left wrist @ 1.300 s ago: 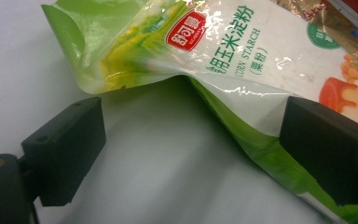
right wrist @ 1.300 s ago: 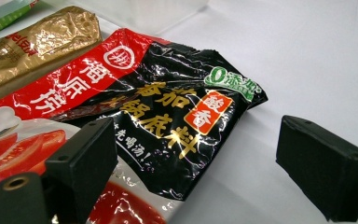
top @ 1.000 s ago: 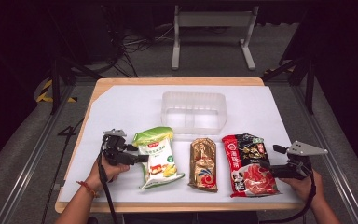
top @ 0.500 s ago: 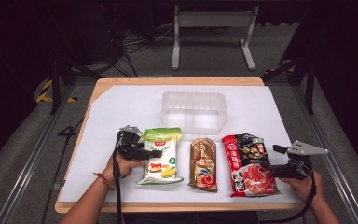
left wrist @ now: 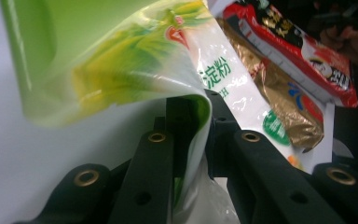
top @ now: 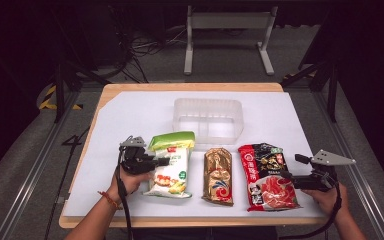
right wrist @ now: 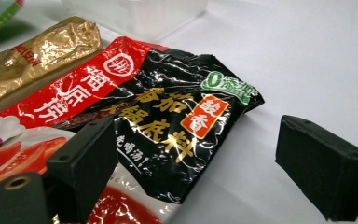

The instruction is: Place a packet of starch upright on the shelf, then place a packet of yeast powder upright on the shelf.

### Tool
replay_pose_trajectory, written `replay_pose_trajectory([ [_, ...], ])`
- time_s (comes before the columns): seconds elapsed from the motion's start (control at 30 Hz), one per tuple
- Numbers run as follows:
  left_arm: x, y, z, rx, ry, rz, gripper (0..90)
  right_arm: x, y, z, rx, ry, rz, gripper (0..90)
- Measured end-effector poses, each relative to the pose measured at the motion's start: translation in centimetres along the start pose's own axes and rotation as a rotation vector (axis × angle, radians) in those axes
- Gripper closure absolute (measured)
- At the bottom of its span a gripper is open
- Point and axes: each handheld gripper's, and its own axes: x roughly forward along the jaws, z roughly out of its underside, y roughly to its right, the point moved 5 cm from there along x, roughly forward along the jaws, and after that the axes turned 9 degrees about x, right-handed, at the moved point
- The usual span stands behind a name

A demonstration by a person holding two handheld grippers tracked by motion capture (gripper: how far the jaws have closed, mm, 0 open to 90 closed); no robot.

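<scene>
Left gripper (top: 156, 162), lower left of the high view: jaws have just been closing and now clamp the left edge of the green bag (top: 171, 165), which lies left of the gold pouch (top: 218, 175). Right gripper (top: 286, 178), lower right: jaws wide open beside the red pack (top: 267, 176), holding nothing

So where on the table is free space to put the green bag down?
Free: the white sheet left of the clear box, and the strip right of it. Crowded: the front row, where the green bag, gold packet and red packet lie close together.
</scene>
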Motion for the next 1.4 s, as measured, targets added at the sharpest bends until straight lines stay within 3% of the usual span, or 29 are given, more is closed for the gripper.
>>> replay_pose_trajectory([
  [0.13, -1.1, 0.0, -0.3, -0.018, 0.045, -0.009, 84.4, -0.1, 0.0, -0.2, 0.001, 0.007, 0.004, 13.4],
  [0.37, -3.9, 0.4, -1.2, -0.024, 0.156, -0.075, 85.2, 0.2, -0.1, -0.3, -0.009, 0.001, 0.004, 13.5],
  [0.6, -5.5, 0.4, -2.2, -0.048, 0.250, -0.137, 85.7, 0.2, -0.1, -0.3, -0.007, 0.006, 0.004, 13.6],
  [0.77, -6.0, 0.8, -3.6, -0.060, 0.333, -0.128, 86.0, 0.3, 0.1, -0.5, 0.001, 0.009, 0.005, 13.8],
  [0.93, -5.4, 1.3, -5.2, -0.038, 0.368, -0.145, 86.1, 0.2, 0.0, -0.3, -0.001, 0.007, 0.007, 13.8],
  [1.27, -2.1, 1.7, -9.2, -0.038, 0.409, -0.162, 86.4, -0.3, -0.1, -0.1, -0.009, 0.016, 0.005, 14.0],
  [1.4, -0.4, 1.5, -11.1, -0.026, 0.410, -0.215, 86.6, -0.2, 0.0, -0.1, -0.005, 0.012, 0.006, 14.1],
])
